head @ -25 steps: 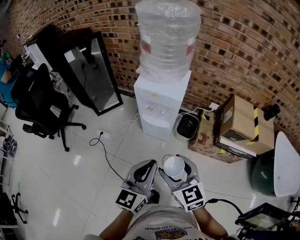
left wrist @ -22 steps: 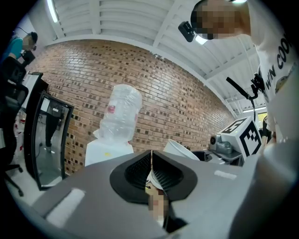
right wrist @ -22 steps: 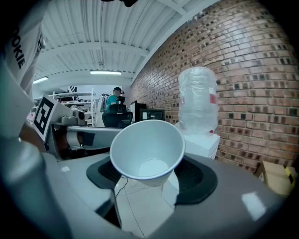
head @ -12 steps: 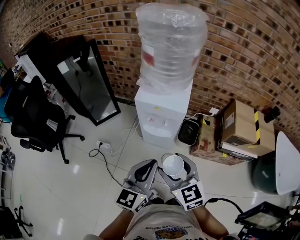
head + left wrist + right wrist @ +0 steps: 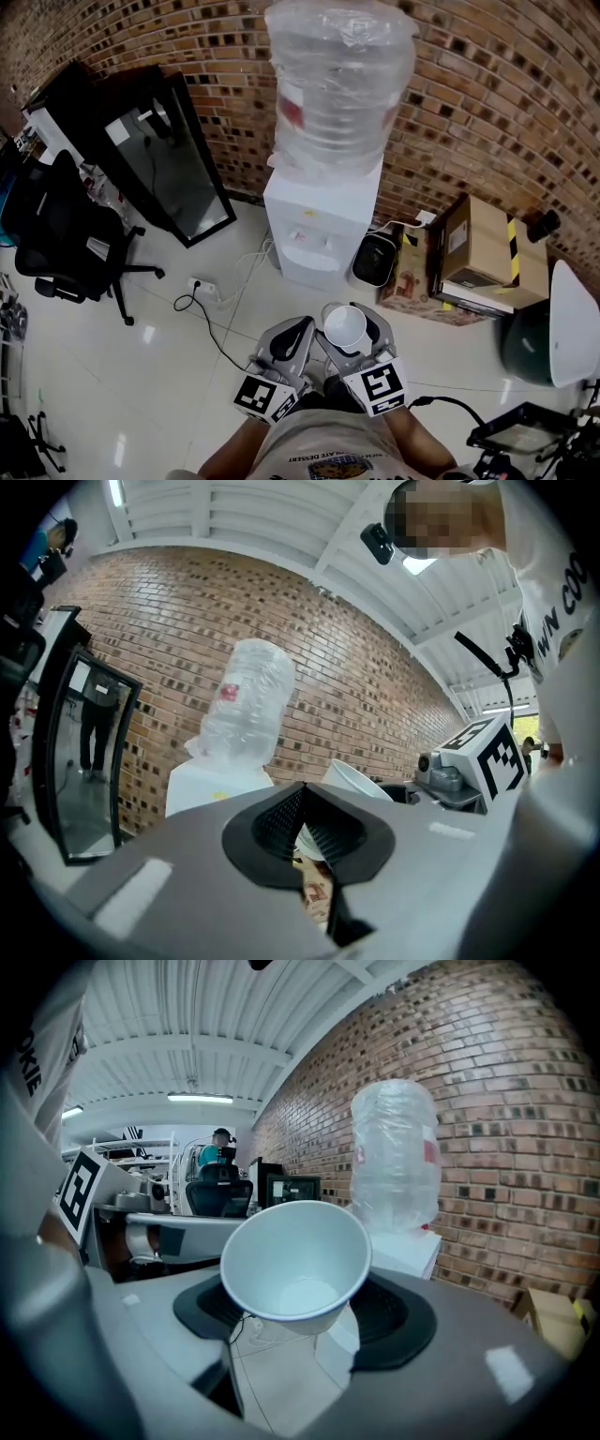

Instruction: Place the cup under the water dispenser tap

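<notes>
A white paper cup (image 5: 345, 326) sits tilted between the jaws of my right gripper (image 5: 352, 323), which is shut on its lower body; the cup (image 5: 295, 1260) is empty. To its left my left gripper (image 5: 296, 330) is shut on nothing, its pads (image 5: 305, 803) meeting. Both are held over the floor, short of the white water dispenser (image 5: 319, 220) that stands against the brick wall. A big clear bottle (image 5: 337, 84) tops it, and its taps (image 5: 314, 236) show on the front. The bottle (image 5: 394, 1157) also rises beyond the cup in the right gripper view.
A black bin (image 5: 375, 258) and cardboard boxes (image 5: 483, 248) stand right of the dispenser. A black glass-fronted cabinet (image 5: 173, 159) and an office chair (image 5: 66, 225) are at the left. A power strip with a cable (image 5: 202, 286) lies on the glossy floor.
The dispenser looks a little larger and nearer. Both grippers have come closer to it together, with the cup still in the right one.
</notes>
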`<action>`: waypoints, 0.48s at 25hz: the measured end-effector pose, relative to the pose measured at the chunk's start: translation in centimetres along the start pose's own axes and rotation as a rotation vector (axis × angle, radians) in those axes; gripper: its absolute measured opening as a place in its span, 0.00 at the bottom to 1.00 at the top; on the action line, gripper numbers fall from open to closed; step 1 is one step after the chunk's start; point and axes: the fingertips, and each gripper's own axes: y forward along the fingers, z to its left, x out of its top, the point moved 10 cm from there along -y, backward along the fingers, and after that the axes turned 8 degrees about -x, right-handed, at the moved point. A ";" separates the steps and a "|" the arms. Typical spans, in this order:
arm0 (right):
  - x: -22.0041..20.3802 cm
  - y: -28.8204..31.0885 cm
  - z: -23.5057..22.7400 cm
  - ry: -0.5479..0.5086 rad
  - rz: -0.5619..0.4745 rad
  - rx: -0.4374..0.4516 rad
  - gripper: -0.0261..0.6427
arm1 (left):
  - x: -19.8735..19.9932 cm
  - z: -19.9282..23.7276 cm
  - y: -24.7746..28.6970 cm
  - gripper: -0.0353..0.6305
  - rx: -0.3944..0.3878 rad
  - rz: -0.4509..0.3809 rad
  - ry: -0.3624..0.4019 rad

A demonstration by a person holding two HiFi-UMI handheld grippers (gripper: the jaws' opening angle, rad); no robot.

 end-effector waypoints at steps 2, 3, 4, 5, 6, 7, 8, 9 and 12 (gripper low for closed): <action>-0.5 0.6 -0.4 -0.005 -0.004 0.010 0.54 | -0.5 -0.1 0.5 0.05 0.001 0.008 -0.003; -0.6 1.0 -0.6 -0.008 -0.002 0.013 0.54 | -0.8 0.0 0.8 0.05 0.004 0.012 -0.006; -0.7 1.3 -0.8 -0.012 0.004 0.013 0.54 | -1.0 0.1 1.0 0.05 0.009 0.017 -0.010; -0.8 1.7 -1.0 -0.014 0.008 0.015 0.54 | -1.2 0.2 1.2 0.05 0.016 0.023 -0.013; -0.9 2.0 -1.2 -0.015 0.010 0.017 0.54 | -1.4 0.3 1.3 0.05 0.024 0.027 -0.014; -1.1 2.4 -1.4 -0.014 0.011 0.019 0.54 | -1.5 0.5 1.3 0.05 0.032 0.032 -0.015; -1.3 2.8 -1.5 -0.014 0.011 0.020 0.54 | -1.7 0.7 1.4 0.05 0.042 0.036 -0.017; -1.6 3.3 -1.7 -0.017 0.009 0.023 0.54 | -1.9 1.1 1.5 0.05 0.052 0.038 -0.020; -2.9 5.1 -2.6 -0.025 0.012 0.028 0.54 | -3.0 2.3 2.6 0.05 0.075 0.035 -0.018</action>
